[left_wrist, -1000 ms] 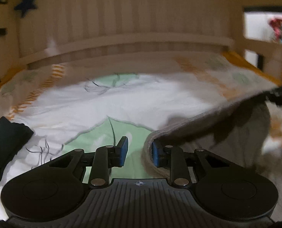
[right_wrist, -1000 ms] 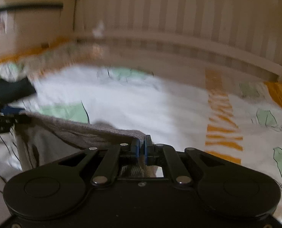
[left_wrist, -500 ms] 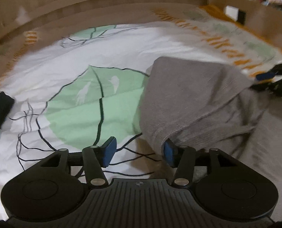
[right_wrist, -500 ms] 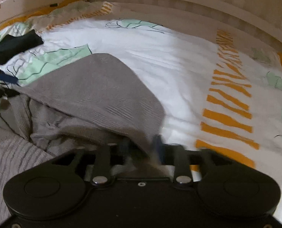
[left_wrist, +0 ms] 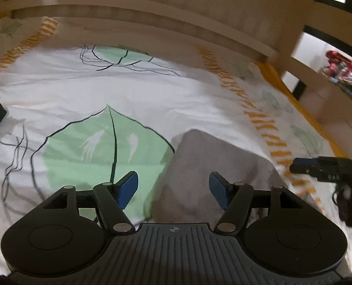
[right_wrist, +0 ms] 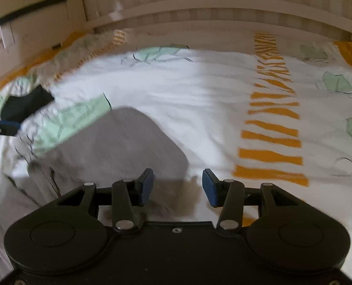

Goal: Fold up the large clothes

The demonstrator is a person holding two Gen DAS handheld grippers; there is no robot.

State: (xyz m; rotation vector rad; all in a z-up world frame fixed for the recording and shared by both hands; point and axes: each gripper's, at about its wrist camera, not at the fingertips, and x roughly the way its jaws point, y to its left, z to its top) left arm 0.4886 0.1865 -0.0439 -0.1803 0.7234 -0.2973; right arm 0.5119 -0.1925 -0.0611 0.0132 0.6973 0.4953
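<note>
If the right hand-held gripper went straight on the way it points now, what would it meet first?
Probably the near right corner of the grey garment, which lies just ahead of the open right hand-held gripper, or the white bedspread beside it. Depth is unclear.

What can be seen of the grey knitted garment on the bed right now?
The grey knitted garment looks like soft ribbed wool. It lies folded on the white bedsheet printed with green leaves and orange stripes, a rounded folded corner pointing toward the headboard. It rests flat, with looser folds bunched at its near side. Both grippers, left gripper and right gripper, have just opened; nothing grips it.
</note>
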